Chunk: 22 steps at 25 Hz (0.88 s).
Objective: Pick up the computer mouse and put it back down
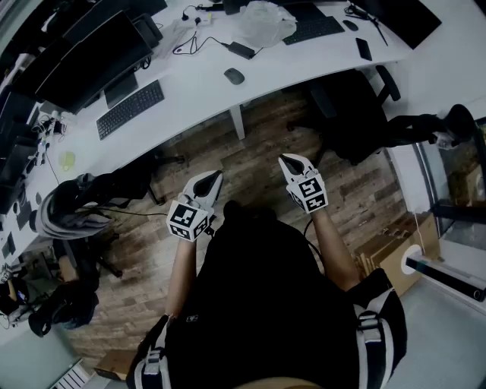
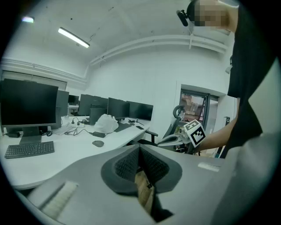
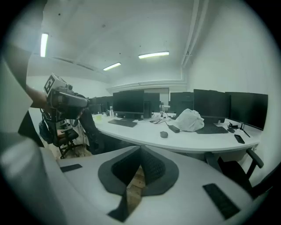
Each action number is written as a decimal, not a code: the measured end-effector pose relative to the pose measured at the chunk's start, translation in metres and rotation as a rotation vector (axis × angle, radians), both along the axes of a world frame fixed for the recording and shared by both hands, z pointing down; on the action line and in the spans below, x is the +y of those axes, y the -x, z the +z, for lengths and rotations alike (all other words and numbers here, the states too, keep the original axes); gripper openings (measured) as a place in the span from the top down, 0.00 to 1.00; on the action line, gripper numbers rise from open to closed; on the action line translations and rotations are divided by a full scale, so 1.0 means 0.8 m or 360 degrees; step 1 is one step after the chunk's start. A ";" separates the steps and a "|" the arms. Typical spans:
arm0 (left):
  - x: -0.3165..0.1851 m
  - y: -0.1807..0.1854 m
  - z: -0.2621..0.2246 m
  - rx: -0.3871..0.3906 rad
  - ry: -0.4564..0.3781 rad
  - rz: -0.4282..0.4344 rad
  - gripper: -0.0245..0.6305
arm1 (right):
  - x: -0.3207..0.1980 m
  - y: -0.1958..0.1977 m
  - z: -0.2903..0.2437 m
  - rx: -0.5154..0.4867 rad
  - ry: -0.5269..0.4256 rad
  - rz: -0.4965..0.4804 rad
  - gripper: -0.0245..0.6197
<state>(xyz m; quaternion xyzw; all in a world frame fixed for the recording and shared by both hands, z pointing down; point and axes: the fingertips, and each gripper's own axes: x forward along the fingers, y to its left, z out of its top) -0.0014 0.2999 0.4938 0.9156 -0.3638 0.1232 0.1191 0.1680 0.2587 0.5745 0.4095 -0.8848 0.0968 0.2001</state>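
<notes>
Grey pads of the left gripper [image 2: 139, 151] are pressed tight together, nothing btwn them. Right gripper [image 3: 140, 151] is the same: jaws closed & empty. Both are held in the air over the wood floor [image 1: 250, 163], well short of the white desk [image 1: 190, 80], tips aimed twd it. Computer mouse [image 1: 234, 75] lies on the desk near its front edge, untouched. A black keyboard [image 1: 130, 109] is off to its left, a dark flat device [image 1: 242, 50] just behind it & a crumpled white bag [image 1: 266, 21] further back. Black office chair [image 1: 351, 114] stands at the right by the desk.
</notes>
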 end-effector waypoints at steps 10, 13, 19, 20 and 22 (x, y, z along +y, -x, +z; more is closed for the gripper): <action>0.046 -0.035 -0.002 -0.0030 -0.0010 -0.0009 0.96 | 0.031 -0.017 0.011 -0.0024 0.0005 -0.0070 0.96; 0.058 -0.027 -0.001 -0.0026 0.0006 -0.0046 0.96 | 0.038 -0.013 0.009 -0.0044 0.0024 -0.0069 0.96; 0.070 -0.030 -0.005 0.0021 -0.0021 -0.0086 0.95 | 0.049 -0.019 0.000 -0.0068 -0.0029 -0.0061 0.95; 0.072 -0.033 -0.005 0.0020 -0.0029 -0.0091 0.93 | 0.053 -0.020 0.000 -0.0071 -0.0031 -0.0078 0.94; 0.075 -0.039 -0.005 0.0011 -0.0041 -0.0095 0.88 | 0.060 -0.023 0.001 -0.0076 -0.0033 -0.0111 0.93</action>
